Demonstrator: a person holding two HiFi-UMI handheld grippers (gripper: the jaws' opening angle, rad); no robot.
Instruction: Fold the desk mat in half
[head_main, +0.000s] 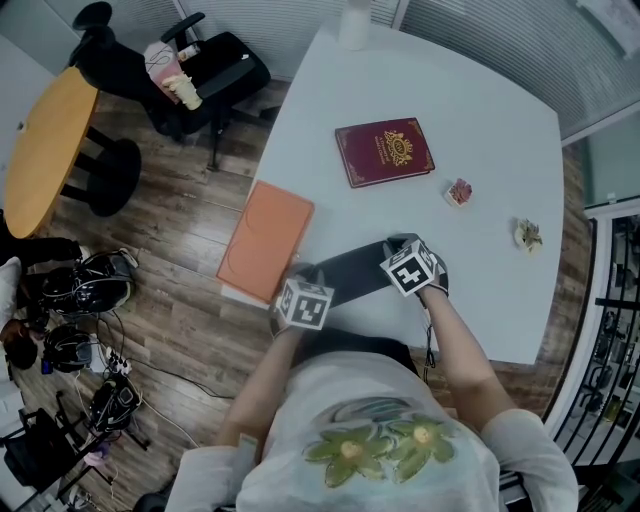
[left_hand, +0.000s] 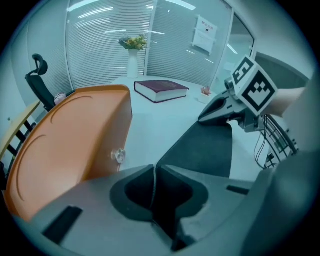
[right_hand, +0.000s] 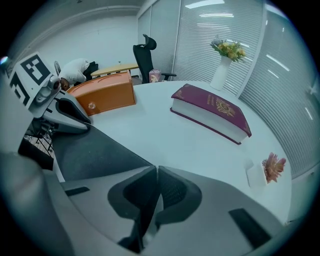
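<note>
Left gripper (left_hand: 155, 168) and right gripper (right_hand: 156, 169) are both pinching, jaws nearly together, opposite ends of the dark desk mat (head_main: 355, 272), which is lying at the near edge of the white table (head_main: 480, 150), just beside an orange folder (head_main: 265, 240).

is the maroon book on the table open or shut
Shut: the maroon book lies flat on the white table, cover closed and facing up, gold emblem visible.
</note>
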